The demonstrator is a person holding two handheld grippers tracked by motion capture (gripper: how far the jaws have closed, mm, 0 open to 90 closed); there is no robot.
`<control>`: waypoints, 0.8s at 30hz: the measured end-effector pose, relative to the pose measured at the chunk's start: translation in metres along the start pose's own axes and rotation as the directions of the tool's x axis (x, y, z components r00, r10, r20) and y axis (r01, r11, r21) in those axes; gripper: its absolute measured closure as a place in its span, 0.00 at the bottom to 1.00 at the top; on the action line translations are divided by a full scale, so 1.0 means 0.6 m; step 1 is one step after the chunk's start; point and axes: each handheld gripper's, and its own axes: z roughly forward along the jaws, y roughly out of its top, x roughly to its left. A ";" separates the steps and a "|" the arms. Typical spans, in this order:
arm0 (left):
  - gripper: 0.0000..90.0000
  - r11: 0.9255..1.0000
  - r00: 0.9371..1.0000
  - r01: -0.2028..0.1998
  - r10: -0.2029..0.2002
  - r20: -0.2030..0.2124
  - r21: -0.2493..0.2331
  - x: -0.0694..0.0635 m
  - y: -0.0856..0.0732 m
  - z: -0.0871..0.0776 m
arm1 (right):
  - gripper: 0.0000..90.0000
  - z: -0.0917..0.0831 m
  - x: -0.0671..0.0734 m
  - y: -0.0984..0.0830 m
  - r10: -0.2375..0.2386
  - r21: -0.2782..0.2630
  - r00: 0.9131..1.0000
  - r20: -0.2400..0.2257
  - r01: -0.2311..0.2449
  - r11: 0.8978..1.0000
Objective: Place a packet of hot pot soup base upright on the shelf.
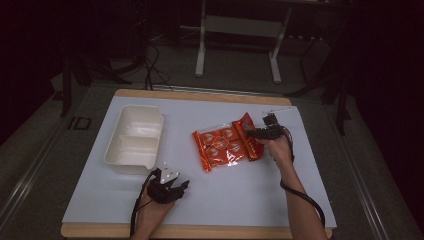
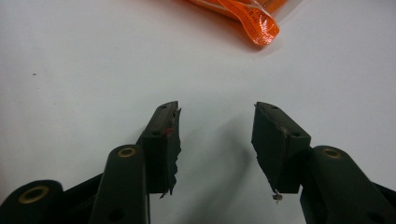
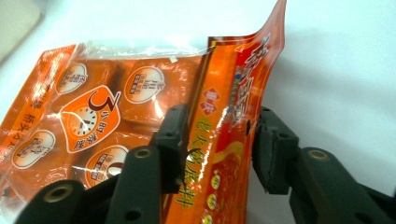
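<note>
Orange snack bag (image 3: 140,107), printed clock with "3", on worktop (image 1: 240,190); right gripper (image 3: 215,140) straddling raised edge, not clamped; left gripper (image 2: 215,135) wide, empty.

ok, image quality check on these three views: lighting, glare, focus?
High view: table lit, room around it nearly black, slightly soft. Left gripper view: left gripper sharp, soft shadows under the jaws, bright surface slightly washed out. Right gripper view: glare streaks on the orange packet, print legible, far background blown white and blurred; right gripper sharp.
</note>
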 end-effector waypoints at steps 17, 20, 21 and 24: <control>0.57 1.000 1.000 -0.001 0.001 0.000 -0.001 0.000 0.000 0.000 | 0.92 0.056 0.016 0.005 -0.026 0.135 0.996 0.090 0.013 0.991; 0.57 1.000 1.000 -0.003 0.003 0.000 -0.001 0.000 0.000 0.000 | 0.94 0.058 0.021 0.009 -0.019 0.153 0.993 0.113 0.002 0.988; 0.57 1.000 1.000 -0.003 0.003 0.000 0.000 0.000 0.000 0.000 | 0.95 0.059 0.021 0.009 -0.012 0.155 0.993 0.116 -0.006 0.988; 0.57 1.000 1.000 -0.002 0.002 0.001 0.000 0.000 0.000 0.000 | 0.96 0.060 0.021 0.009 0.006 0.157 0.993 0.116 -0.024 0.987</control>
